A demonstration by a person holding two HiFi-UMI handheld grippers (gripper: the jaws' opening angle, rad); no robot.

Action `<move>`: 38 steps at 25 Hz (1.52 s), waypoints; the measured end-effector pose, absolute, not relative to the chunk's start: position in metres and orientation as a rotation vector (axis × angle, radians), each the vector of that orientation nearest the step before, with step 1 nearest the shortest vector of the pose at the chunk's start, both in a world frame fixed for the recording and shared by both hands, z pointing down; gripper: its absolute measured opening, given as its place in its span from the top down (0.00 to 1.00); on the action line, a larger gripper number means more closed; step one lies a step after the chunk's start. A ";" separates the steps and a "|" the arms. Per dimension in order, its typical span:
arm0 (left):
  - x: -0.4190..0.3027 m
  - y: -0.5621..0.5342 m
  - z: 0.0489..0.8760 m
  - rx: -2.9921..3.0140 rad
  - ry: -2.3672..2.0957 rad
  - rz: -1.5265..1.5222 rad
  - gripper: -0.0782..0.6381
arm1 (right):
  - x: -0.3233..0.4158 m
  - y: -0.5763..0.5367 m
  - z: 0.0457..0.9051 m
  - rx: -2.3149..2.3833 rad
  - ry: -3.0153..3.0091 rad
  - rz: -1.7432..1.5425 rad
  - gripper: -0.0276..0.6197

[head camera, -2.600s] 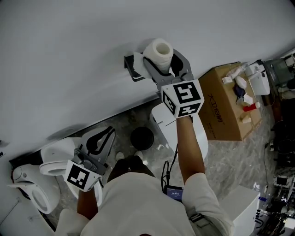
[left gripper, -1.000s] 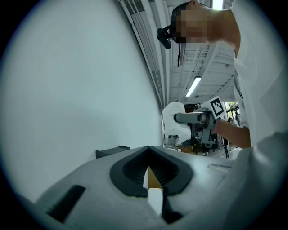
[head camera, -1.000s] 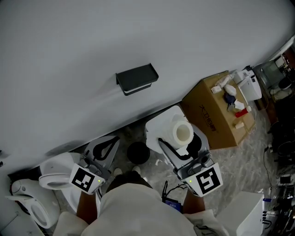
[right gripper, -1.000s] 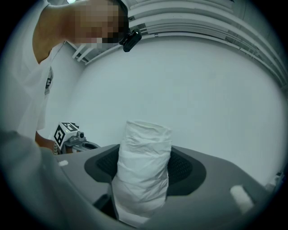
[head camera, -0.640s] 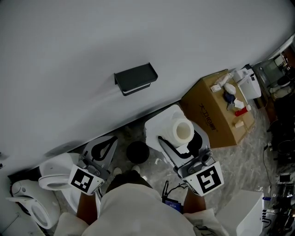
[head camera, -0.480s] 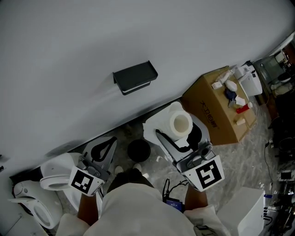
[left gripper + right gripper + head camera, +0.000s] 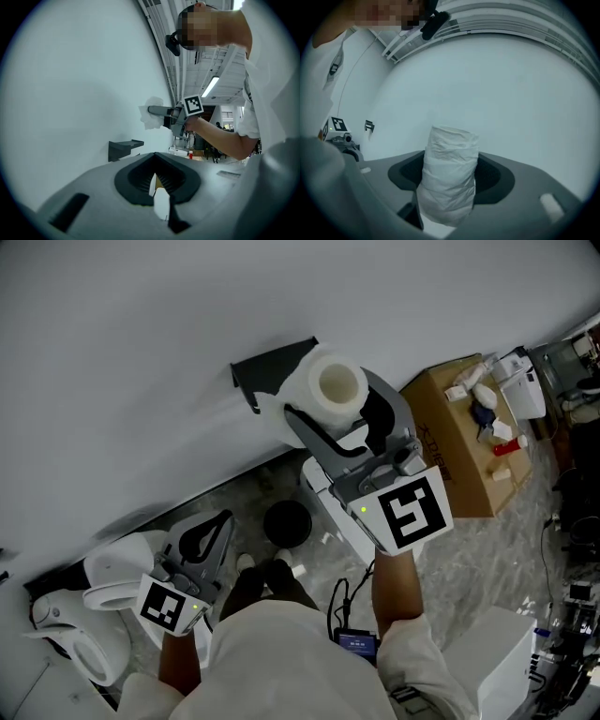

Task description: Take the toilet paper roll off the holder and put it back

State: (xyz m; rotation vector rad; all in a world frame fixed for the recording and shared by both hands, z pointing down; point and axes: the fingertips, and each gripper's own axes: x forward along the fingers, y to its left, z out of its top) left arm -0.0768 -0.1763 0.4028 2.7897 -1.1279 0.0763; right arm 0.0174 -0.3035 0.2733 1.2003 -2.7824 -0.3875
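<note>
Pale bare wall (image 7: 141,334), black holder (image 7: 267,367), marbled floor (image 7: 469,549)

Roll's on its way back up to the wall

A second ago the right gripper (image 7: 335,407) was down low in front of the person (image 7: 281,657), toilet paper roll (image 7: 330,388) clamped in its jaws. Now it's lifted up by the wall (image 7: 141,334), and in the head view the roll covers the right end of the black holder (image 7: 265,368), which was showing bare.
</note>
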 end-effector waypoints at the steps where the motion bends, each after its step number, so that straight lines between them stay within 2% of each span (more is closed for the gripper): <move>1: -0.079 -0.177 0.405 2.781 -1.135 0.082 0.88 | 0.013 -0.313 0.275 1.198 -2.786 -0.383 0.48; 13: -0.107 -0.186 0.412 2.730 -1.230 0.132 0.88 | -0.011 -0.413 0.334 1.278 -2.673 -0.298 0.48; 24: -0.102 -0.187 0.413 2.737 -1.225 0.128 0.88 | -0.007 -0.427 0.377 1.295 -2.631 -0.197 0.48; 38: -0.096 -0.179 0.407 2.747 -1.237 0.123 0.88 | -0.004 -0.430 0.379 1.323 -2.645 -0.147 0.47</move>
